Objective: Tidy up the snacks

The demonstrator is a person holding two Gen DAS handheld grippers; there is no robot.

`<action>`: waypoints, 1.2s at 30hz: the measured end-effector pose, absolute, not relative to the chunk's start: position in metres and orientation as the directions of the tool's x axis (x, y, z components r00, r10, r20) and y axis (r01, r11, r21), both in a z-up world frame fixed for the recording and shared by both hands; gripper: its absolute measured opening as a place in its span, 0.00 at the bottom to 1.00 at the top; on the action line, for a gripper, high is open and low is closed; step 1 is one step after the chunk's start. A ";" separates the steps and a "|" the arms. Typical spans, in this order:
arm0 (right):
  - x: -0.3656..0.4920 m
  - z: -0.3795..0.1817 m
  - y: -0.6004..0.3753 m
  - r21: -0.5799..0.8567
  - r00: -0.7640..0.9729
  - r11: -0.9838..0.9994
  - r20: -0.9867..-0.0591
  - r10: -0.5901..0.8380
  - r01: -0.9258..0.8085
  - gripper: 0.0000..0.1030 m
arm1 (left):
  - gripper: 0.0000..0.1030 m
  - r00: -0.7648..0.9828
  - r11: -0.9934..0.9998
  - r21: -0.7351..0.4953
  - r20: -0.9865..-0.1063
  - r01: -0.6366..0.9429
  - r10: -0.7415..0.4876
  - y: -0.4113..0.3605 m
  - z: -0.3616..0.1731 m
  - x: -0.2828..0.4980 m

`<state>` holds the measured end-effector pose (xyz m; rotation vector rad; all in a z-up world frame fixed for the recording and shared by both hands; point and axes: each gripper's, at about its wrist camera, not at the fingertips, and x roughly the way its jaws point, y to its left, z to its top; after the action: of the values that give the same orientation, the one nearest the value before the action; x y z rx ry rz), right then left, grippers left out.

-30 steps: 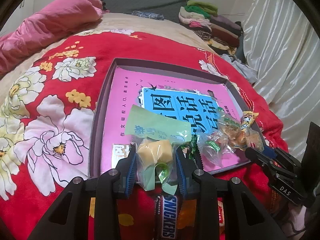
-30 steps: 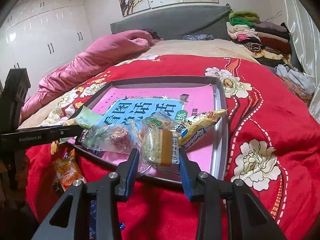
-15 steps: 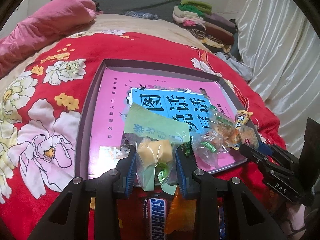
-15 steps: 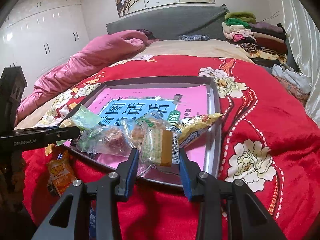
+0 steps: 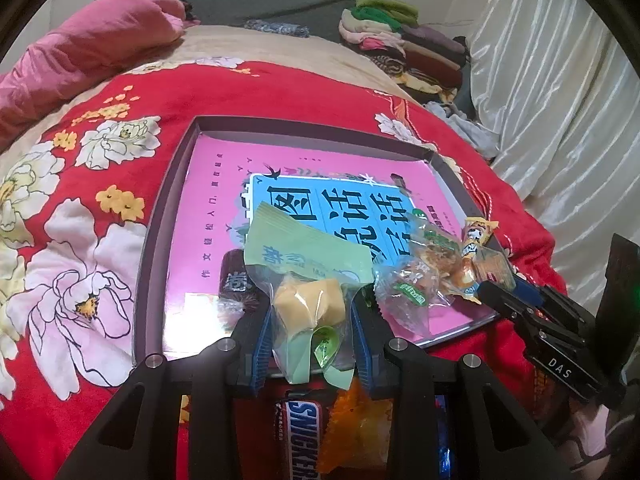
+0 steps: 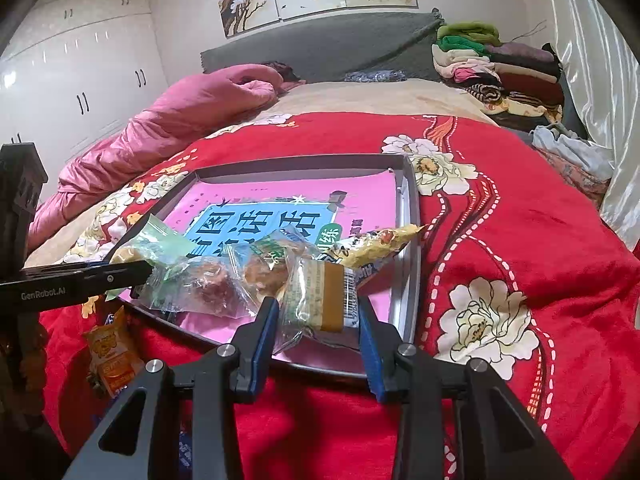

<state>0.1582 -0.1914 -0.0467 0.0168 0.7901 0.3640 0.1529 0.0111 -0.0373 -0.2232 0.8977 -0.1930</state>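
Left gripper (image 5: 310, 334) clamps crinkly green-clear pastry wrapper (image 5: 308, 304). Right gripper (image 6: 318, 322) grips clear film cake packet (image 6: 320, 296). Shallow grey rectangular tray (image 6: 410, 240), plush red blanket (image 6: 520, 220).

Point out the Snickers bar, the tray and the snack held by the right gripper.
Snickers bar (image 5: 302, 434): left wrist view, on its printed name.
Tray (image 6: 409, 248): right wrist view, on its right rim.
Cake packet (image 6: 320, 298): right wrist view, on the wrapper's middle.

Home bedroom: bed (image 6: 520, 208), wardrobe (image 6: 80, 80), folded clothes (image 6: 496, 64).
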 end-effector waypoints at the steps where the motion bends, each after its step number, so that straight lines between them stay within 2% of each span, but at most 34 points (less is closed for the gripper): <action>1: 0.158 -0.047 -0.192 0.149 0.646 0.939 -0.691 0.324 -0.311 0.39 | 0.35 0.609 0.960 -0.271 -0.750 0.074 -0.259 0.011 -0.037 0.153; 14: 0.159 -0.048 -0.195 0.152 0.648 0.941 -0.692 0.320 -0.302 0.39 | 0.35 0.602 0.959 -0.267 -0.752 0.091 -0.267 0.003 -0.037 0.154; 36: 0.155 -0.048 -0.172 0.150 0.619 0.906 -0.685 0.385 -0.397 0.39 | 0.35 0.593 0.958 -0.264 -0.755 0.113 -0.279 -0.007 -0.041 0.159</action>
<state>0.1549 -0.1722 -0.0479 -0.0165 0.7842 0.4495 0.1594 -0.0068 -0.0405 -0.1966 0.9090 -0.2293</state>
